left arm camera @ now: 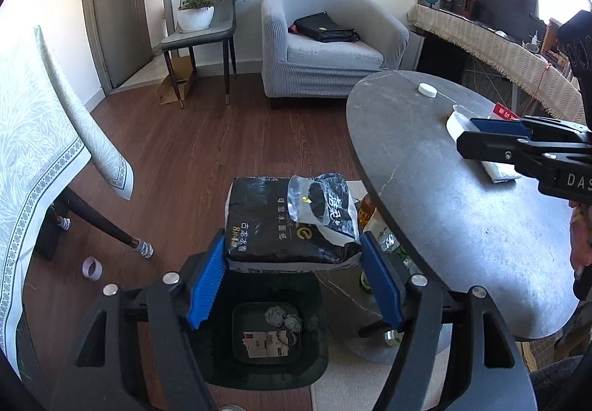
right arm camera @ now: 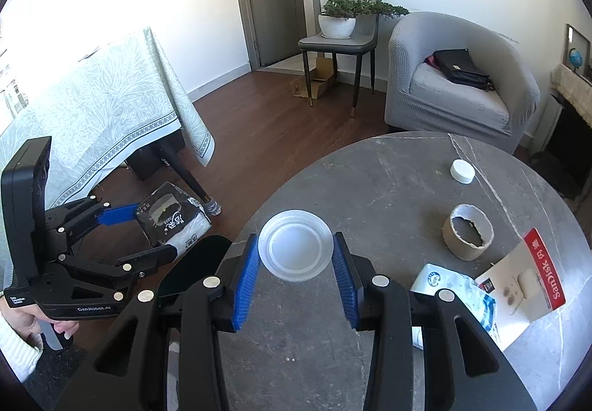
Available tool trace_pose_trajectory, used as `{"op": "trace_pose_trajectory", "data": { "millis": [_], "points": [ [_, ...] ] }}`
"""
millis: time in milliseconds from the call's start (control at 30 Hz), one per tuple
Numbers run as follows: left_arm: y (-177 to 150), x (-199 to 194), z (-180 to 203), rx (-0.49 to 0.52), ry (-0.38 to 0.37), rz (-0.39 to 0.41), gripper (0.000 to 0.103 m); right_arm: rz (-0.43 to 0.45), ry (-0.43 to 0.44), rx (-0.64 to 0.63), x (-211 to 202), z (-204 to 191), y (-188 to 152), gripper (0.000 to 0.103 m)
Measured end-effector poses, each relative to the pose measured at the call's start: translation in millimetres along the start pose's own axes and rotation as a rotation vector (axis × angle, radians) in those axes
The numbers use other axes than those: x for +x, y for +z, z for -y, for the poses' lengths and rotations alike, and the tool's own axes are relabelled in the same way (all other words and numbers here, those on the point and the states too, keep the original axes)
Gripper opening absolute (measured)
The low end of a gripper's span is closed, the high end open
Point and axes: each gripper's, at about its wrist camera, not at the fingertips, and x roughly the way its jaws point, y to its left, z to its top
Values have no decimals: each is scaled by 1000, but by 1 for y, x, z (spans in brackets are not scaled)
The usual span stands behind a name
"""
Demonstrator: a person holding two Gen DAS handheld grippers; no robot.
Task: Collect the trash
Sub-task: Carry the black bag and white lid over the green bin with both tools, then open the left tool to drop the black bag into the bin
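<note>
Left gripper [left arm camera: 294,251] jaws clamp a black tissue pack [left arm camera: 288,222] — torn open; right gripper [right arm camera: 295,255] jaws grip a translucent lid [right arm camera: 295,250].

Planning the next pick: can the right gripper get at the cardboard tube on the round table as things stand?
Probably not yet: the right gripper is shut on the plastic lid, so it must drop that first. Otherwise the way looks free; the cardboard tube stands alone on the round table, apart from the white cap.

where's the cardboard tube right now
In the right wrist view the cardboard tube stands upright on the round grey table, right of the plastic lid, below the white cap.
</note>
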Motion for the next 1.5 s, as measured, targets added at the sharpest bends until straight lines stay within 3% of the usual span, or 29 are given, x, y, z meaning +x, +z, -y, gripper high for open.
{"op": "trace_pose_trajectory", "data": {
  "millis": [367,533,1000,1333,1500],
  "points": [
    [-19,23,-21,-1,15,-114,73,-7,80,-7,17,-26,13,40],
    [-35,39,-34,-4,45,-204,73,-31,108,-17,32,-41,19,40],
    [-68,65,-60,34,59,-365,73,-65,147,-54,62,-75,29,40],
    [-77,72,-66,56,60,-409,78,-139,173,-62,92,-95,29,40],
    [-75,68,-75,36,69,-393,76,-158,174,-72,101,-103,28,40]
  ]
}}
